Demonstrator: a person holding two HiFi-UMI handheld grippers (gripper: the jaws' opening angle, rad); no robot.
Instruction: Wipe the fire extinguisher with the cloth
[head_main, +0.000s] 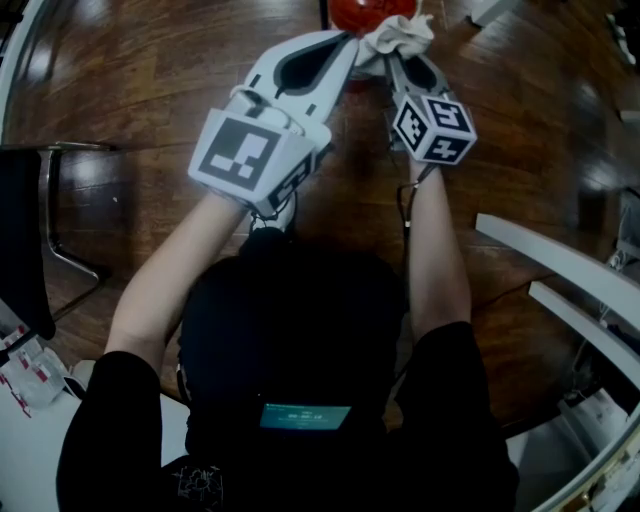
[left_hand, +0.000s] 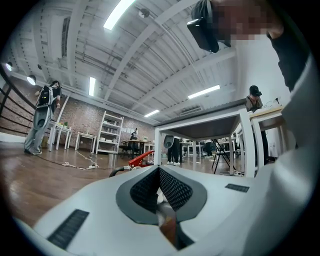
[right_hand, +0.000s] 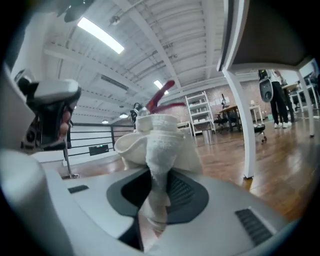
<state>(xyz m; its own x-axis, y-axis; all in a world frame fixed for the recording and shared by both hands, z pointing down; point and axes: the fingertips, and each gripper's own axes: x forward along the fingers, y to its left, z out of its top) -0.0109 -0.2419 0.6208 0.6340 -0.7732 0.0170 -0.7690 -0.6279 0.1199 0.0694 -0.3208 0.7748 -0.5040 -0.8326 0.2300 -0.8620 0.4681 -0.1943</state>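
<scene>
Far centre, on brown wood floor (head_main: 150, 90): red metal fire extinguisher (head_main: 362, 12) | right claw (head_main: 402, 62) pinches crumpled white terry cloth (head_main: 405, 36) beside it, apparently poised for rubbing | left claw (head_main: 347, 44) closed, empty, likely steadying.

The fire extinguisher (head_main: 365, 12) stands on the floor (head_main: 150, 80), just ahead of both grippers. The cloth (head_main: 402, 36) sits between the right gripper's (head_main: 398, 62) jaws, bunched in front of the extinguisher. The left gripper (head_main: 345, 45) lies just left of the cloth. A chair (head_main: 20, 240) stands far left, a table (head_main: 560, 262) to the right.
</scene>
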